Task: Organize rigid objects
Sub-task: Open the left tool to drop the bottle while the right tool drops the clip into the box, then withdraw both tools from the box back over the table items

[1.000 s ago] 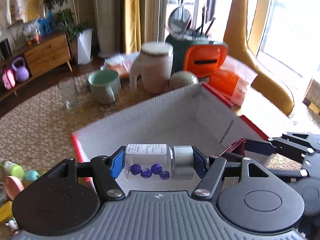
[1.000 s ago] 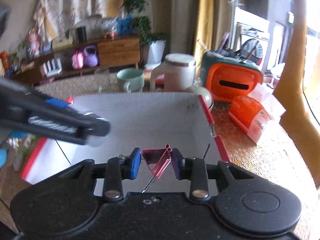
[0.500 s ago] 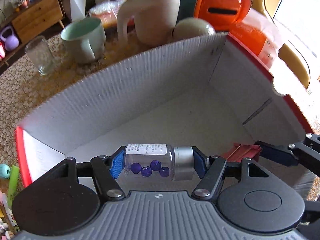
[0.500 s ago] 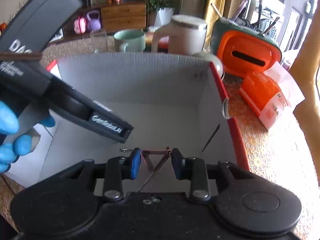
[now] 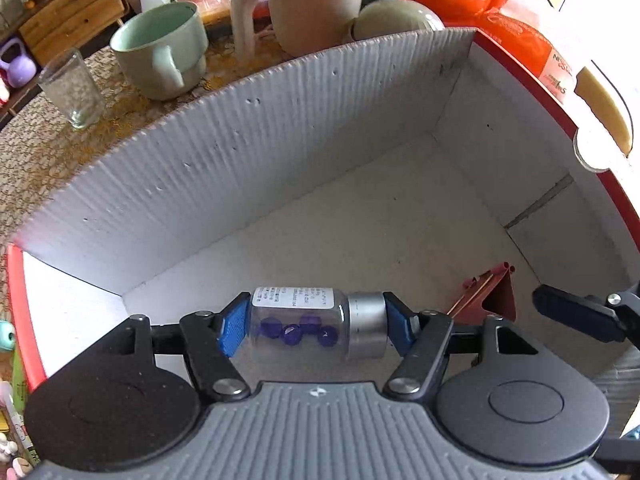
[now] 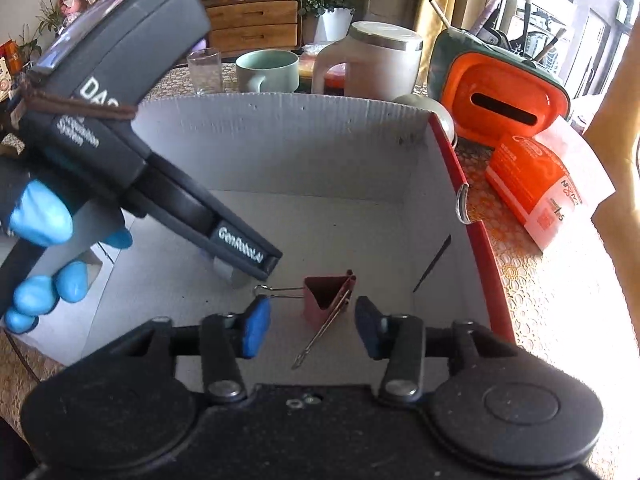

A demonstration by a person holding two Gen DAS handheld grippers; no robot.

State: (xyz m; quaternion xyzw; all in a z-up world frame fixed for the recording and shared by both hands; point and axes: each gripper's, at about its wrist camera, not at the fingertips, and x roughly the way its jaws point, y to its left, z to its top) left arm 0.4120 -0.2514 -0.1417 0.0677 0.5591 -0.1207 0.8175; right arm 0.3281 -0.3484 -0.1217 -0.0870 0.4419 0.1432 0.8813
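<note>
From my left wrist, my left gripper (image 5: 314, 326) pinches the vial (image 5: 316, 322) sideways between its jaws, now sunk low inside the box (image 5: 240, 152), just above the floor; a second ago it hung at the rim. From my right wrist, my right gripper (image 6: 310, 326) has its jaws spread: the clip (image 6: 326, 300) they pinched half a second ago lies loose on the box floor. Clip delivered, I judge; vial next.

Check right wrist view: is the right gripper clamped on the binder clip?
No. The right gripper is open, and the binder clip sits on the box floor between its fingers, untouched.
</note>
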